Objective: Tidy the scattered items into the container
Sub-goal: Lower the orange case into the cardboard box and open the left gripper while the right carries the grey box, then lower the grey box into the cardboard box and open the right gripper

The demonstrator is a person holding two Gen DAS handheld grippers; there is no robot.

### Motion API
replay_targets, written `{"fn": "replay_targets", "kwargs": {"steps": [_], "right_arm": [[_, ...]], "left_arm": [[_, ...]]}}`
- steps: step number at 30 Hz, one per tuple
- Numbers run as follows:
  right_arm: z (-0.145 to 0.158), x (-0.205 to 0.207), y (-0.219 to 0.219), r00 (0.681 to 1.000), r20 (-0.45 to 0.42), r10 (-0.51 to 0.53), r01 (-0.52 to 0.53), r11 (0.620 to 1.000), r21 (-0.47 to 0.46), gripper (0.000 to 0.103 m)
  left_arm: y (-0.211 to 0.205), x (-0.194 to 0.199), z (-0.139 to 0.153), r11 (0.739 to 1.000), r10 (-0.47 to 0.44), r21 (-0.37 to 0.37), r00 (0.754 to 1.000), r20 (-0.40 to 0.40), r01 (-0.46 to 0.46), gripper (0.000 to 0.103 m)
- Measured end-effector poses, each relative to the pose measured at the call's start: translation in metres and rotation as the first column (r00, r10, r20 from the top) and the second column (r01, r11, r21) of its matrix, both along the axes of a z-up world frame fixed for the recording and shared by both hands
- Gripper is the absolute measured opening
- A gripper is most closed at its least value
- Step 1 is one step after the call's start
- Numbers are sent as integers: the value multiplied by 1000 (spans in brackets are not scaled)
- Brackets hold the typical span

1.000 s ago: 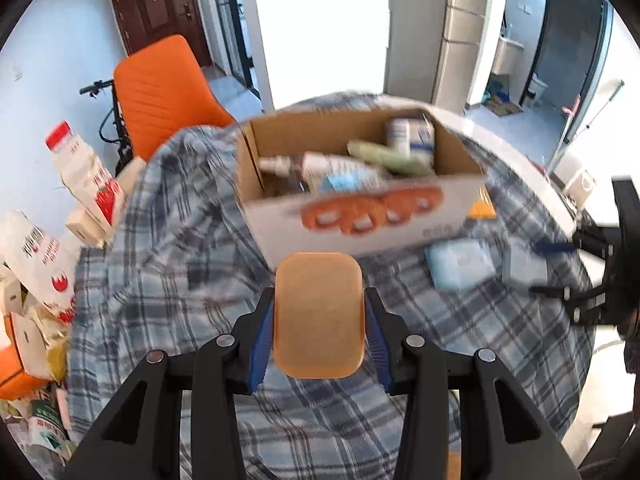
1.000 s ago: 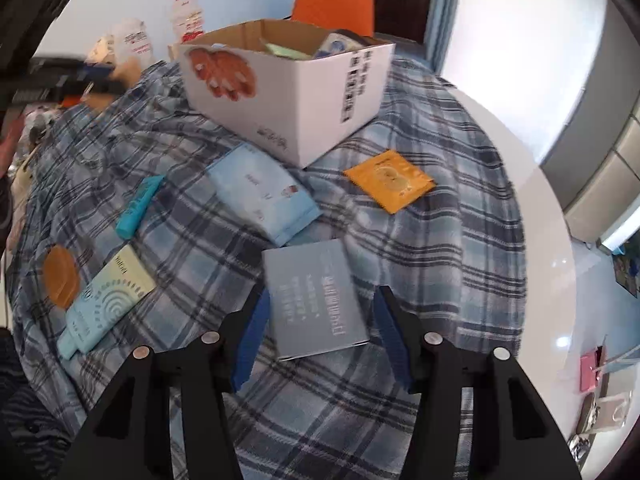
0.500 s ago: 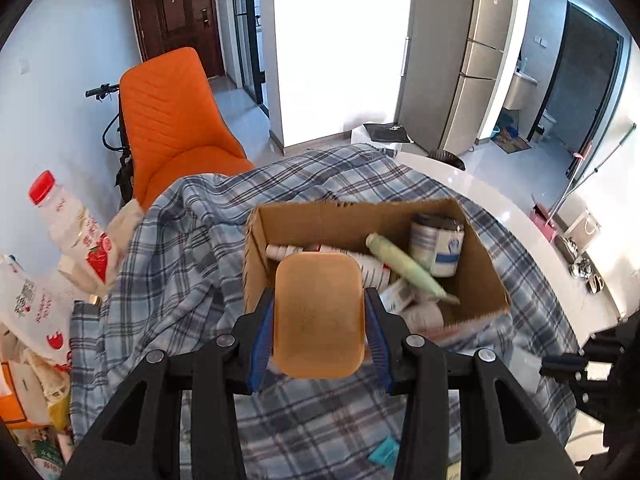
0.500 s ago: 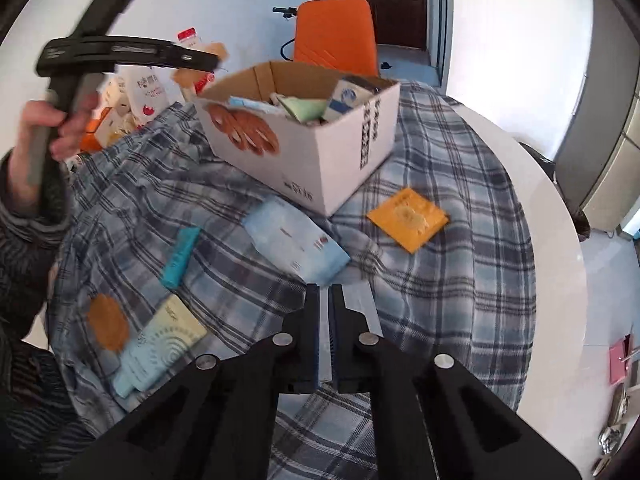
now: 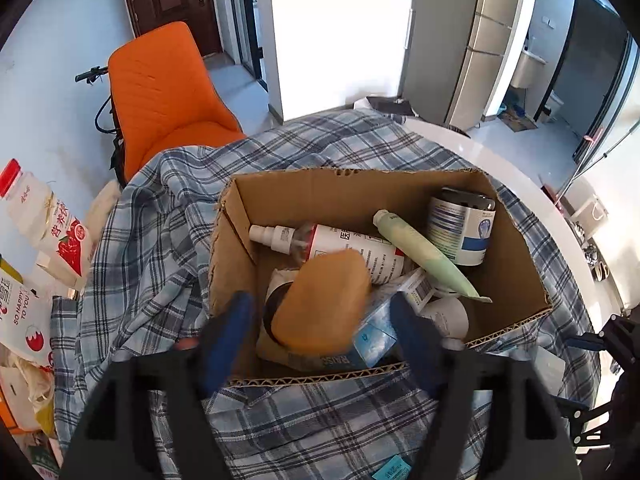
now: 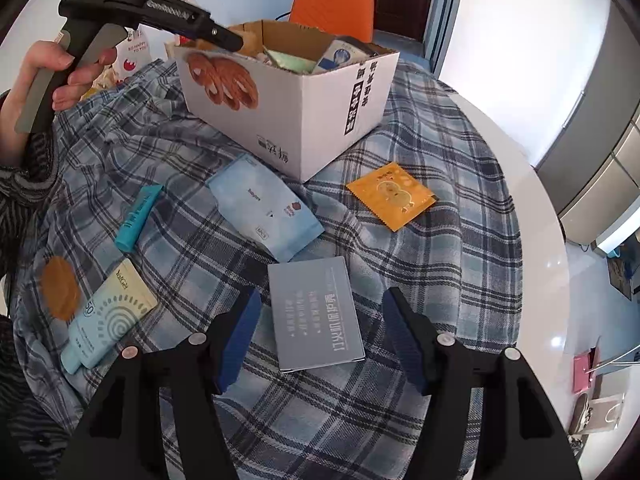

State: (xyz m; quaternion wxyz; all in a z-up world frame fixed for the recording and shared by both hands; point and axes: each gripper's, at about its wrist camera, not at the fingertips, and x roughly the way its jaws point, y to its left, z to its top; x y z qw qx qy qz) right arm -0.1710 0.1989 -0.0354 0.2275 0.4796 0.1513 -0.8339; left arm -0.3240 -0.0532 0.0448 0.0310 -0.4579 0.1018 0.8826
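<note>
The cardboard box [image 5: 516, 236] stands on the plaid cloth and holds bottles, tubes and cartons. My left gripper [image 5: 322, 334] is open above the box's near edge; the tan oval pad [image 5: 320, 300] lies tilted between its fingers, loose, over the items inside. In the right wrist view the box [image 6: 304, 120] is at the back. My right gripper [image 6: 320, 340] is open, its fingers on either side of a grey flat packet [image 6: 316, 312] on the cloth. The left gripper shows there at upper left [image 6: 224, 38].
On the cloth lie a light blue pouch [image 6: 264, 208], an orange sachet [image 6: 392, 196], a teal tube [image 6: 138, 216], a sunscreen tube [image 6: 104, 320] and a tan oval pad [image 6: 60, 294]. An orange chair [image 5: 164, 96] stands behind. Milk bottle and bags [image 5: 36, 216] at left.
My left gripper carried the tan pad over the box and opened, releasing it into the box. My right gripper was shut half a second ago and now stands open around the grey packet.
</note>
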Motion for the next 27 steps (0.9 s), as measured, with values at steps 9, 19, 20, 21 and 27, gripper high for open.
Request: {"fn": "replay_targets", "kwargs": {"steps": [9, 19, 20, 21, 27], "right_arm": [[-19, -7, -5, 998, 64, -7, 7, 1000, 3, 47], [26, 0, -1, 999, 13, -40, 41, 991, -124, 46], [35, -1, -1, 999, -9, -48, 46, 988, -149, 46], [44, -3, 0, 998, -30, -57, 51, 983, -174, 46], [93, -17, -12, 985, -147, -91, 45, 956, -288, 46]], "left_arm": [[12, 50, 8, 995, -83, -58, 996, -17, 82, 77], [16, 88, -3, 985, -151, -80, 988, 11, 151, 77], [16, 88, -9, 985, -153, -80, 988, 27, 154, 77], [16, 89, -16, 984, -156, -74, 987, 48, 160, 77], [24, 97, -56, 977, -195, -60, 968, 161, 207, 77]]}}
